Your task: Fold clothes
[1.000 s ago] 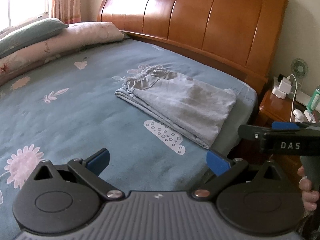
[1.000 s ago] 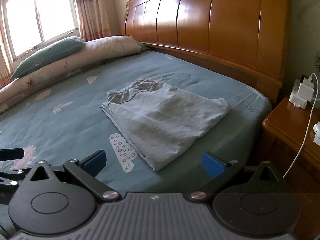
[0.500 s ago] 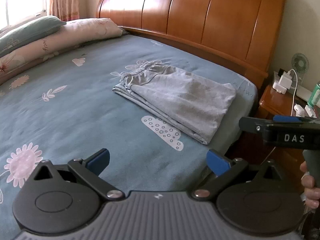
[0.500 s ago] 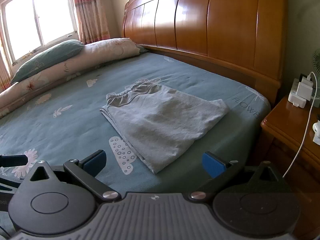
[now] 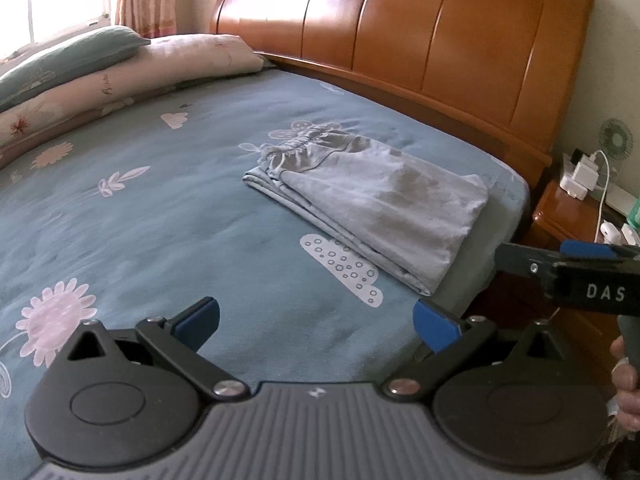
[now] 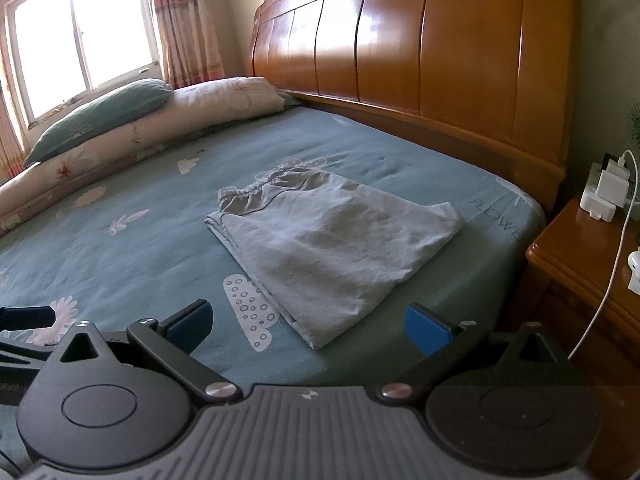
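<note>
the bed (image 5: 168, 216), under a blue-green sheet printed with flowers and clouds, fills the ground ahead of both tongs, and its tall wooden headboard (image 6: 400, 48) rises beyond them, ahead and to the right. a long rolled quilt (image 6: 168, 124) with a green pillow (image 6: 104, 112) on top runs along the far left side of the bed, under a bright window (image 6: 80, 32) with a patterned curtain. the grey folded garment (image 5: 372, 204) lies flat on the sheet straight ahead of both tongs, well apart from their tips, its gathered waistband at the far end and its near corner by a white cloud print. the left gripper (image 5: 316, 320) hangs low over the sheet with its blue-tipped fingers spread wide and nothing between them. the right gripper (image 6: 306, 322) is likewise spread wide and empty, the near corner of the garment showing between its tips; in the left view it juts in from the right, a hand (image 5: 626, 384) on its handle. off the bed's right edge stands a wooden nightstand (image 6: 580, 256) with a white charger block (image 6: 608, 192) and cable, and what may be a small fan (image 5: 616, 140) behind, though it is blurred.
</note>
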Demonstrator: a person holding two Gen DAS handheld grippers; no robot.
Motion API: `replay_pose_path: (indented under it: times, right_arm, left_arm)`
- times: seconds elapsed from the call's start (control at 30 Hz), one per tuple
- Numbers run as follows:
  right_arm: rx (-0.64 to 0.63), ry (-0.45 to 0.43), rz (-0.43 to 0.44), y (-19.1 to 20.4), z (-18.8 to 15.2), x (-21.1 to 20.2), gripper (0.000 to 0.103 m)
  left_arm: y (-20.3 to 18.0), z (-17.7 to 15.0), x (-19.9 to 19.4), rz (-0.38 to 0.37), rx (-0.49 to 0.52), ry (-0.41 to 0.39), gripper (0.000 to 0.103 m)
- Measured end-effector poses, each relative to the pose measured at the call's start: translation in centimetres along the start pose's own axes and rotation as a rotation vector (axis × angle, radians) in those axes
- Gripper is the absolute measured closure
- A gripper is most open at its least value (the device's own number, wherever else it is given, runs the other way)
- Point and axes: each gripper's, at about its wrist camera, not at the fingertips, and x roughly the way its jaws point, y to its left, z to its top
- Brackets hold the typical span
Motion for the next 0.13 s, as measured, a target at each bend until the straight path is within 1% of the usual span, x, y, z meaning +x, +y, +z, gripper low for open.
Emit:
replay_pose_path:
  times: [0.13]
  right_arm:
    - [-0.006,-0.001,-0.001,0.17,-0.01,-0.03,0.0]
  left_arm:
    - [-0.07,-0.01,-0.11,-0.011,0.009,-0.004,0.001]
